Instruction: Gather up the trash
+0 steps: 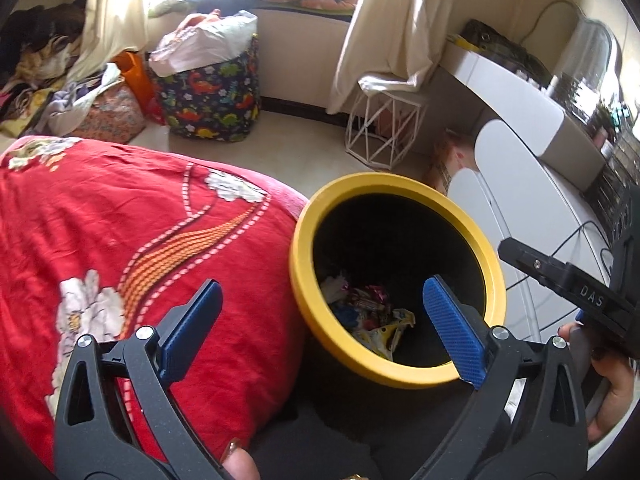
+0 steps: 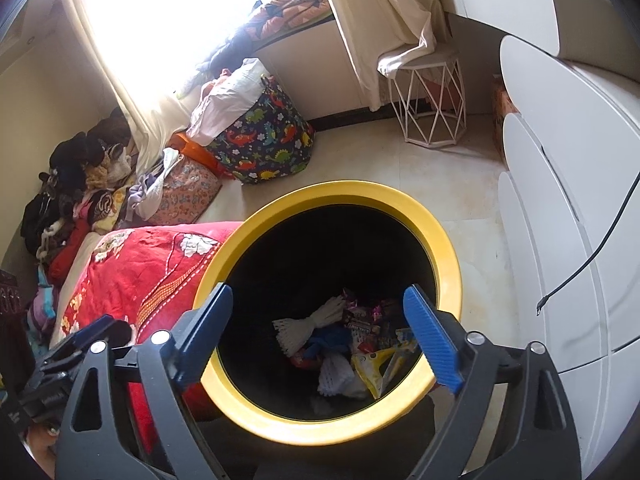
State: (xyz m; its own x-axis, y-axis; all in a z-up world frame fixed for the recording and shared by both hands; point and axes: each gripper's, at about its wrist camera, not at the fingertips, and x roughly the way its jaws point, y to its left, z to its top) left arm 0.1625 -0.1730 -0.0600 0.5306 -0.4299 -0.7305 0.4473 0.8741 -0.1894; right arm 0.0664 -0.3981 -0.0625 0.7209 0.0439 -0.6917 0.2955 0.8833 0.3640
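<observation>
Both tools hang over the bin (image 2: 440, 240), a black one with a yellow rim, standing on the floor (image 2: 460, 168) and touching the corner of the bed with the red flowered quilt (image 1: 132, 232). The left tool (image 1: 320, 328) is spread wide, its blue pads (image 1: 454, 328) well apart with nothing between them; one pad sits above the quilt, the other over the bin's mouth. The right tool (image 2: 320, 336) is just as wide open and empty, looking almost straight down into the bin.

The trash (image 2: 352, 348) lies at the bottom of the bin: crumpled wrappers, a yellow packet, something blue, and white foam netting.

Risks, as I judge them:
- The bin is pressed against the soft bed edge; a knock from either tool on the rim could tip or shove it, spilling what is inside.
- The two tools are close together above the bin, so they could collide if both move at once.
- A black cable (image 2: 592, 256) dangles along the white drawers (image 2: 560, 208) beside the bin and could snag the right tool.
- No loose trash shows outside the bin, so a piece might be missed among the clutter beyond it.

Counts: two tools, one bin, one bed, one wire stool (image 2: 432, 100), one dinosaur-print basket (image 2: 264, 140). The trash pieces overlap too much to count exactly; several, at least five.
</observation>
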